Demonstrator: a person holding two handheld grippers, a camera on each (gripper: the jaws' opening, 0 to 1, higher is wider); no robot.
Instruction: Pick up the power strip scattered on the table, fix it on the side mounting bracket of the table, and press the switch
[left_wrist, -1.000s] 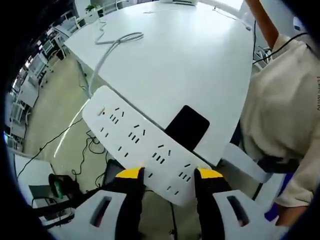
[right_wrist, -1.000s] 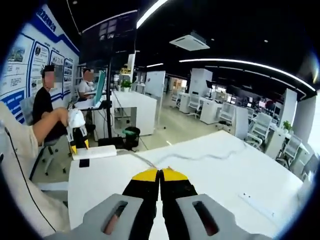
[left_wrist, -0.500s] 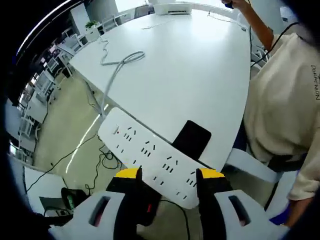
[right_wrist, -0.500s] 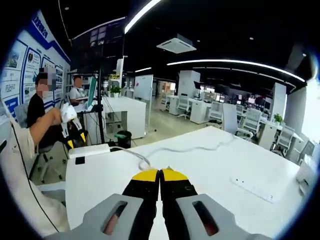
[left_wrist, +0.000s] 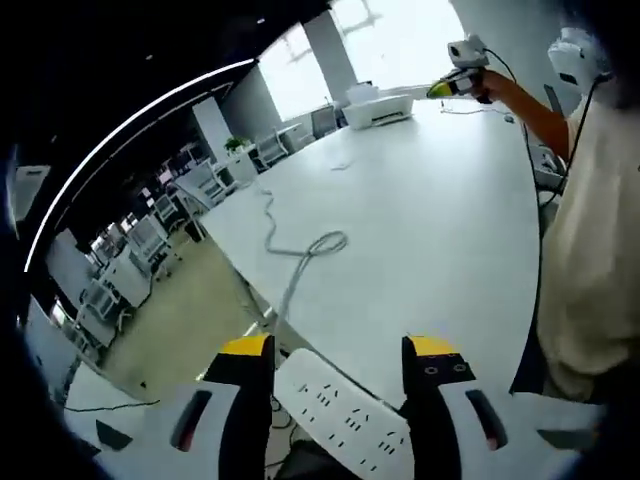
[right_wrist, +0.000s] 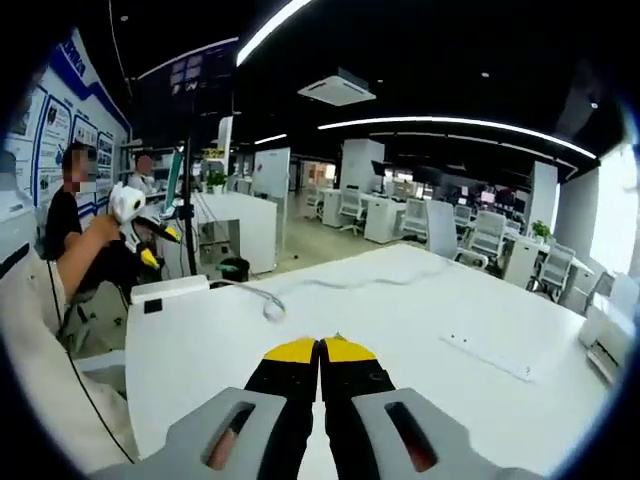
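Lying between the two yellow-tipped fingers (left_wrist: 244, 352) of the left gripper (left_wrist: 337, 350), the white power strip (left_wrist: 345, 418) is showing its socket face low in the left gripper view, at the near edge of the white table (left_wrist: 440, 200). The jaws are standing wide apart with the strip crossing the gap between them; whether the pads are actually pressing its sides I cannot tell, since the strip's ends are running out of sight behind the finger bodies. Its grey cable (left_wrist: 290, 250) is trailing away across the tabletop in a loose loop. In the same view the right gripper (left_wrist: 452, 84) is hovering over the far end of the table, held by a bare forearm, and a cream sleeve is filling the right edge. In the right gripper view the right gripper's (right_wrist: 321, 347) yellow tips are pressing together with nothing between them, pointing over the table (right_wrist: 400, 320). Far left in that view, the left gripper (right_wrist: 140, 235) is hanging just above the strip (right_wrist: 168, 290), which is sitting at the table's left edge with its cable (right_wrist: 300, 288) curling off toward the middle. A second flat white strip (right_wrist: 487, 356) is lying well apart on the right part of the table.
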